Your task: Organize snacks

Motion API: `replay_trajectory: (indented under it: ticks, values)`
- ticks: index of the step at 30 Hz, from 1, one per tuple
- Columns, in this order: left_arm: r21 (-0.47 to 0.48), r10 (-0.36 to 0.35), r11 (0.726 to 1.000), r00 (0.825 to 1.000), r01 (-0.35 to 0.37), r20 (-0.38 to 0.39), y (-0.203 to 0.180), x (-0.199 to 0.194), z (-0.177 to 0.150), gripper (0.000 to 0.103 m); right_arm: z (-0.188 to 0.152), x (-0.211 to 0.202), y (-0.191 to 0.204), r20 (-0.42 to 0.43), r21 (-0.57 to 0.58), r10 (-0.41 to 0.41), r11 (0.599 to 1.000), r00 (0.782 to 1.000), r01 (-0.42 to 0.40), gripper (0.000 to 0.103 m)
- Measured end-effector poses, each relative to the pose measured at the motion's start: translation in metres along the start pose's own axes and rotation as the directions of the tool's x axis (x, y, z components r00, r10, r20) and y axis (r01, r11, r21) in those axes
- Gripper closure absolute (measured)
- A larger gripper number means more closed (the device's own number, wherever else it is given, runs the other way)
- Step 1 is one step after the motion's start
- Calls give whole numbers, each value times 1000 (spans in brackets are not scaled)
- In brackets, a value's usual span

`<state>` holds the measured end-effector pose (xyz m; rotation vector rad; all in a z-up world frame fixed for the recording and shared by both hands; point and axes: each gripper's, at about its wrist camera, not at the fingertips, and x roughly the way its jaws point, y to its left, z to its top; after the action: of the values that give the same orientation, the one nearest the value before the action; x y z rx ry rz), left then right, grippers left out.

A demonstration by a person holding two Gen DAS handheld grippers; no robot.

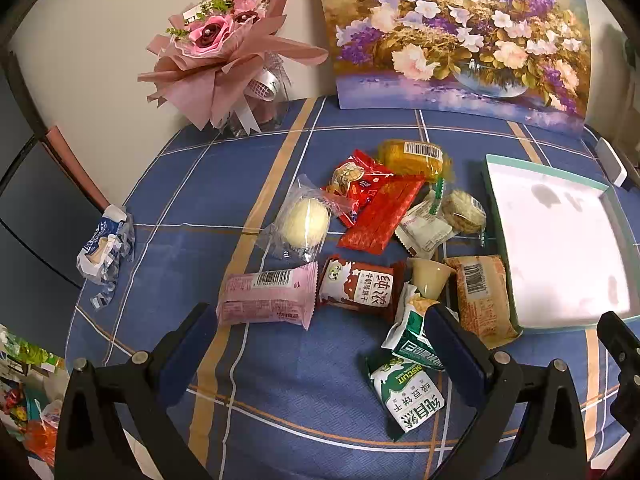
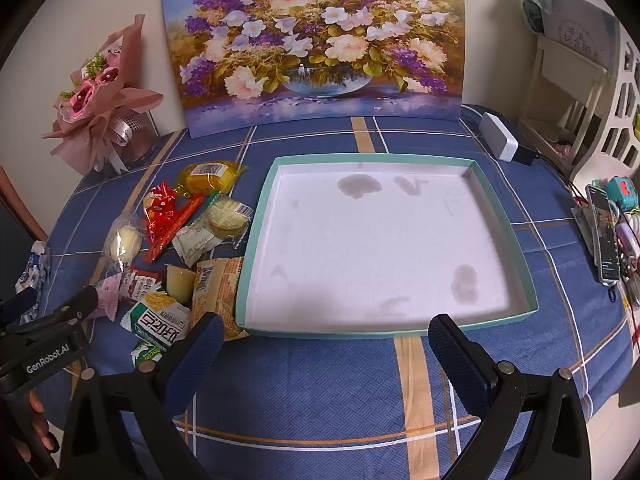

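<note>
Several wrapped snacks lie in a pile on the blue plaid tablecloth: a pink packet, a brown packet, a green biscuit packet, a red packet and a yellow cake. A shallow teal box with a white bottom stands empty to their right. My left gripper is open, just in front of the pile. My right gripper is open and empty, in front of the box's near rim. The pile also shows in the right wrist view.
A flower painting leans on the wall behind. A pink bouquet stands at the back left. A crumpled blue wrapper lies at the table's left edge. A white device and a phone sit on the right.
</note>
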<state>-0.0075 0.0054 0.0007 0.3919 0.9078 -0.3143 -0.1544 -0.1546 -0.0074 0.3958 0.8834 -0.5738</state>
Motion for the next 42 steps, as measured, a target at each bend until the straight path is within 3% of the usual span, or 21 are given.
replay_trajectory:
  ticks: [35, 42]
  values:
    - [-13, 0, 1000, 1000, 0, -29, 7, 4, -3, 0, -3, 6, 7, -30, -25, -9, 1000, 1000, 9, 0]
    - [-60, -54, 997, 996, 50, -73, 24, 8, 0, 0, 1, 6, 23, -61, -72, 23, 997, 998, -28, 0]
